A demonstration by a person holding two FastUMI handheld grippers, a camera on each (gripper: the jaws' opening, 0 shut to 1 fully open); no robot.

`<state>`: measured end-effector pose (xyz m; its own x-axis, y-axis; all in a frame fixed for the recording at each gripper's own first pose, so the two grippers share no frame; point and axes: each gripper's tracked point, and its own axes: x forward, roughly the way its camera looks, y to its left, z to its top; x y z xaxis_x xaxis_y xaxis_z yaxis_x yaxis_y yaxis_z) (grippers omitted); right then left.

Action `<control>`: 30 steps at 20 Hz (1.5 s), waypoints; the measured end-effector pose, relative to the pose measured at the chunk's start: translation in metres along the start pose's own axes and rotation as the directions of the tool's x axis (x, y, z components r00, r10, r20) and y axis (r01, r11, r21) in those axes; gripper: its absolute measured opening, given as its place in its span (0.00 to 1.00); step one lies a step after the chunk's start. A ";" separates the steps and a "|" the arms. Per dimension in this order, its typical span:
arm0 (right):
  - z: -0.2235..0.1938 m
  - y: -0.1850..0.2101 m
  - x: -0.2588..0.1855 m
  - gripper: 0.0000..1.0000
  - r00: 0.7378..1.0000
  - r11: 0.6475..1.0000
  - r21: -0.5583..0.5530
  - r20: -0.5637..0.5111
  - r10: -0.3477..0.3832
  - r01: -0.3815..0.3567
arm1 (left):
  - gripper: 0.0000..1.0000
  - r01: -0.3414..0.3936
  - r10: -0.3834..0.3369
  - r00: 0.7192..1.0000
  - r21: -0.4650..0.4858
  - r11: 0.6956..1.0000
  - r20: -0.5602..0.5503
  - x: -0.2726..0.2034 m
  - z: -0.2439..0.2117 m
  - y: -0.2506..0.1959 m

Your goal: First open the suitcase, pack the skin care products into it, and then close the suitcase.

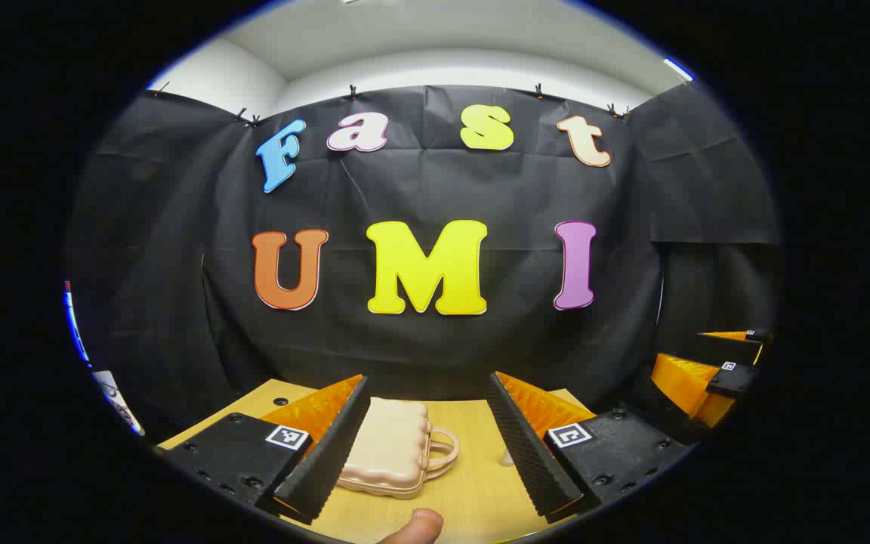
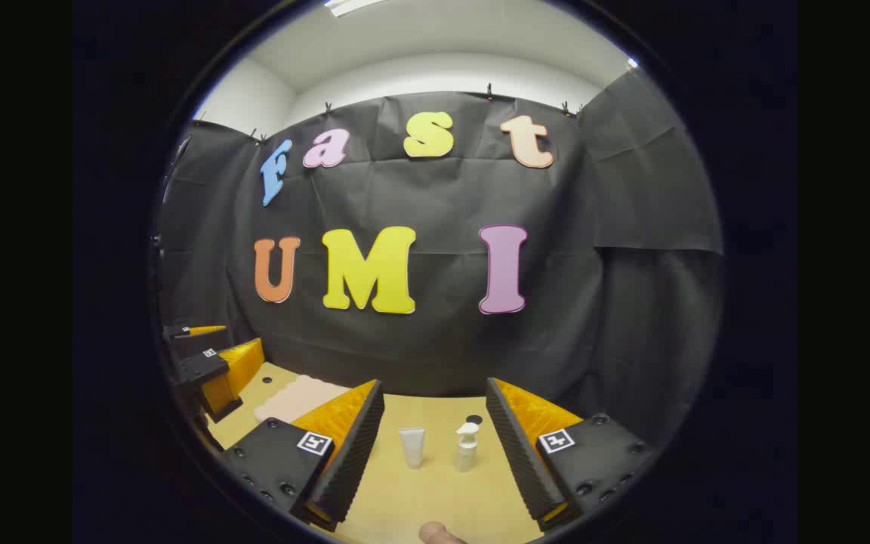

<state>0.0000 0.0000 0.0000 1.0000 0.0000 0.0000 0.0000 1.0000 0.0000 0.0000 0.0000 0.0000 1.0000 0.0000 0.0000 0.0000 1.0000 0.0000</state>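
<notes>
A small pale pink suitcase (image 1: 393,457) lies flat and closed on the wooden table (image 1: 473,491), its handle pointing right. My left gripper (image 1: 427,442) hovers open above the table, with the suitcase partly behind its left finger. In the right gripper view a white tube (image 2: 411,446) and a white pump bottle (image 2: 466,447) stand upright on the table (image 2: 435,499), ahead of my open right gripper (image 2: 433,446). The suitcase (image 2: 295,398) also appears at the left there, behind the left finger. Each view catches the other gripper at its edge: the right gripper (image 1: 714,370) and the left gripper (image 2: 212,363).
Black cloth walls close off the back and sides of the table. Small round holes (image 2: 473,419) mark the tabletop. A fingertip (image 1: 416,527) of the holding hand shows at the bottom edge of each view.
</notes>
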 end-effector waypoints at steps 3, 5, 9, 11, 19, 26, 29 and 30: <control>-0.001 -0.006 0.001 0.80 1.000 1.000 -0.024 -0.009 -0.006 0.006 | 0.99 0.017 -0.017 1.000 -0.019 1.000 -0.007 0.005 -0.005 -0.011; 0.001 -0.007 0.002 0.80 1.000 0.999 -0.041 0.001 -0.003 0.003 | 0.99 0.021 -0.021 1.000 -0.015 1.000 -0.019 0.008 -0.007 -0.017; -0.003 -0.006 0.006 0.81 1.000 0.999 -0.033 -0.009 0.006 -0.006 | 0.99 0.026 -0.026 0.999 -0.012 1.000 -0.032 0.008 -0.013 -0.020; -0.005 -0.006 0.009 0.81 1.000 1.000 -0.023 -0.021 0.010 -0.010 | 0.99 0.024 -0.024 0.999 -0.007 1.000 -0.041 0.007 -0.016 -0.021; -0.011 0.002 0.020 0.80 0.999 0.999 -0.035 -0.040 0.036 -0.037 | 0.99 -0.003 0.003 0.999 0.015 1.000 -0.038 0.013 -0.023 -0.014; -0.025 -0.048 0.030 0.80 0.998 0.996 -0.073 -0.043 -0.051 0.047 | 1.00 -0.056 0.081 0.993 0.258 0.964 -0.087 0.065 -0.104 0.006; -0.034 -0.078 0.031 0.81 0.993 0.993 -0.073 -0.059 -0.100 0.096 | 0.99 -0.047 0.102 0.986 0.368 0.928 -0.130 0.084 -0.145 0.006; -0.038 -0.087 0.030 0.81 0.991 0.991 -0.071 -0.065 -0.114 0.110 | 0.99 -0.035 0.099 0.985 0.398 0.917 -0.142 0.091 -0.159 0.004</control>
<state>0.0296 -0.0871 -0.0384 0.9913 -0.1144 -0.0645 0.1098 0.9915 -0.0705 0.0909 0.0040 -0.1586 0.9849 0.0991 -0.1420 -0.0348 0.9166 0.3983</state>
